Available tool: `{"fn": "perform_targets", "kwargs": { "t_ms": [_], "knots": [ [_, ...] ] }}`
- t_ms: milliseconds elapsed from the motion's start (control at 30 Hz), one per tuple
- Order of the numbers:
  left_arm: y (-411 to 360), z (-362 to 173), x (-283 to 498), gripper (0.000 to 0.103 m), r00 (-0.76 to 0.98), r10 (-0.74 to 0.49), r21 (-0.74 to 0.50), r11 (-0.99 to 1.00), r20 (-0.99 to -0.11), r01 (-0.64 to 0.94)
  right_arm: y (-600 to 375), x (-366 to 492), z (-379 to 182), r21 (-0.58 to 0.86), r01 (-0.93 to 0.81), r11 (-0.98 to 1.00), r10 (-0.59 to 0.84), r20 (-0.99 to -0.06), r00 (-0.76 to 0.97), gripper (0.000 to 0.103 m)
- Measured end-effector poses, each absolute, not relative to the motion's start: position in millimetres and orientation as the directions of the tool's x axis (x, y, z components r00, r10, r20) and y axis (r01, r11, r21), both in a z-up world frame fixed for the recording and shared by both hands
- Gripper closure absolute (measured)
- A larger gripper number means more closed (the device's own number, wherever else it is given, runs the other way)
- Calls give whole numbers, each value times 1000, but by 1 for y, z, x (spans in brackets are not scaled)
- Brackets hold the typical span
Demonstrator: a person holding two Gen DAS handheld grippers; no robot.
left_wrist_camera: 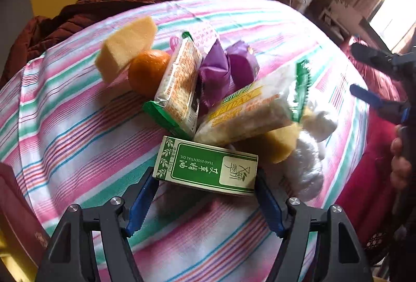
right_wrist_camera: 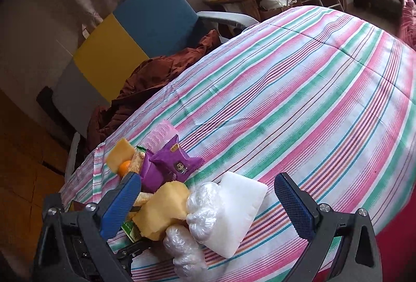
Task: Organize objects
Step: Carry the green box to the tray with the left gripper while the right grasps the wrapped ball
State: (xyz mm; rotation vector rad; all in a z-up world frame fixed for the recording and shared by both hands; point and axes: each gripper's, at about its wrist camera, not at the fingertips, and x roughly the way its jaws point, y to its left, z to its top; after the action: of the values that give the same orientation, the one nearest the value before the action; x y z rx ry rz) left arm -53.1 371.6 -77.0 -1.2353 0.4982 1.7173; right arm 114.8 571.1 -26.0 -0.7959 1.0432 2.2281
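I'm looking down at a pile of small things on the striped bedspread (left_wrist_camera: pixel 78 126). My left hand-held gripper (left_wrist_camera: pixel 205 201) has its jaws spread wide on either side of the green-and-white essential oil box (left_wrist_camera: pixel 208 167); the blue pads sit right at the box's two ends, and I can't tell whether they press on it. The box lies flat at the near edge of the pile. Just behind it leans a green-edged cracker packet (left_wrist_camera: pixel 179 92) and a second one (left_wrist_camera: pixel 249 113) lying across, with two purple snack packs (left_wrist_camera: pixel 226 69) tucked between them. An orange (left_wrist_camera: pixel 148 71) sits at the left, a yellow sponge block (left_wrist_camera: pixel 124 48) resting on top of it. Another yellow sponge (left_wrist_camera: pixel 278 146) peeks out under the right-hand packet, beside something white and fluffy (left_wrist_camera: pixel 306 167).

My right hand-held gripper (right_wrist_camera: pixel 208 206) is released, jaws apart and gripping nothing. Between its fingers I see a white block (right_wrist_camera: pixel 239 211), crumpled clear plastic (right_wrist_camera: pixel 202 214) touching it, and the yellow sponge on the left. A rust-coloured jacket (right_wrist_camera: pixel 145 84) lies bunched at the bed's far edge, near a blue chair (right_wrist_camera: pixel 156 14).
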Motion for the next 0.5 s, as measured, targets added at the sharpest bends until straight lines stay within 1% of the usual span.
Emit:
{"fn": "perform_targets", "kwargs": {
  "t_ms": [100,200,367,433,500],
  "knots": [
    [351,-61,-35,29,-82,494,-211,-509,-865,-834,572,115,-26,498,-675,-545,209,-699,-684,0],
    [330,-45,-8,29,-126,519,-190,-513,-846,-837,568,113,-23,477,-674,-565,221,-699,-680,0],
    [288,-30,19,29,-108,565,-248,-515,-818,-820,571,115,-24,453,-708,-542,254,-715,-652,0],
    [282,-30,14,29,-107,579,-263,-518,-808,-814,572,113,-26,419,-734,-534,269,-739,-618,7],
    [266,-28,16,29,-112,592,-274,-522,-798,-808,570,110,-28,381,-751,-539,280,-760,-587,23]
  ]
}}
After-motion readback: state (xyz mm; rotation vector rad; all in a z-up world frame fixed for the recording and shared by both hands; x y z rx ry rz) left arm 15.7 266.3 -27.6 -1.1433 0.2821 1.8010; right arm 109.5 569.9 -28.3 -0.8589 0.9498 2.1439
